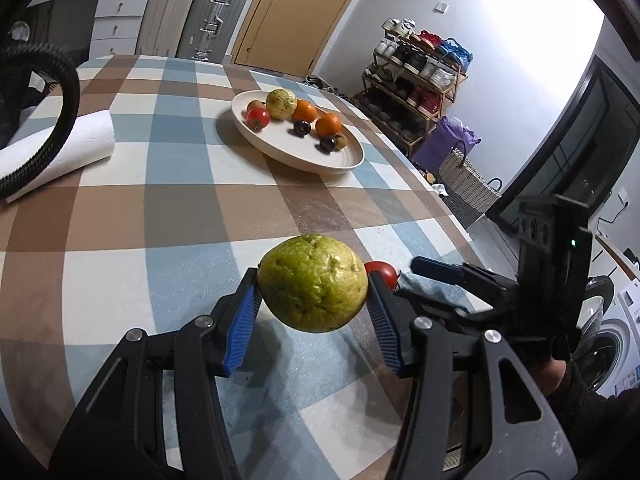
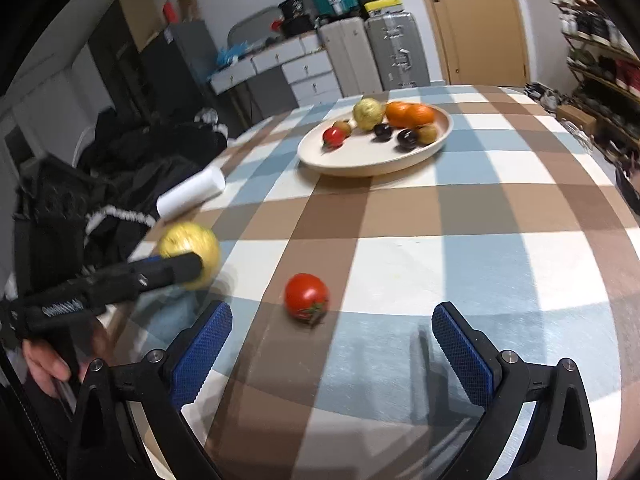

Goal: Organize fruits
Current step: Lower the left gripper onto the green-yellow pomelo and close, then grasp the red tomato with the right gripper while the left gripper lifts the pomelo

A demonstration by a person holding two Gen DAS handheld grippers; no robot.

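My left gripper [image 1: 313,286] is shut on a green guava [image 1: 313,283] and holds it above the checked tablecloth; the guava also shows in the right wrist view [image 2: 188,249]. My right gripper [image 2: 332,324] is open and empty, just short of a loose red tomato [image 2: 306,295] lying on the cloth; the tomato peeks out behind the guava in the left wrist view [image 1: 382,273]. A cream plate [image 1: 348,156] [image 2: 360,164] farther along the table holds another guava [image 1: 281,103], two oranges, a tomato and several small dark and brown fruits.
A white paper roll [image 1: 64,148] [image 2: 190,192] lies near the left table edge, by a black hose [image 1: 68,104]. Dark bags and clothes [image 2: 120,168] sit beside the table. The right table edge drops off toward a shoe rack [image 1: 416,76] and baskets.
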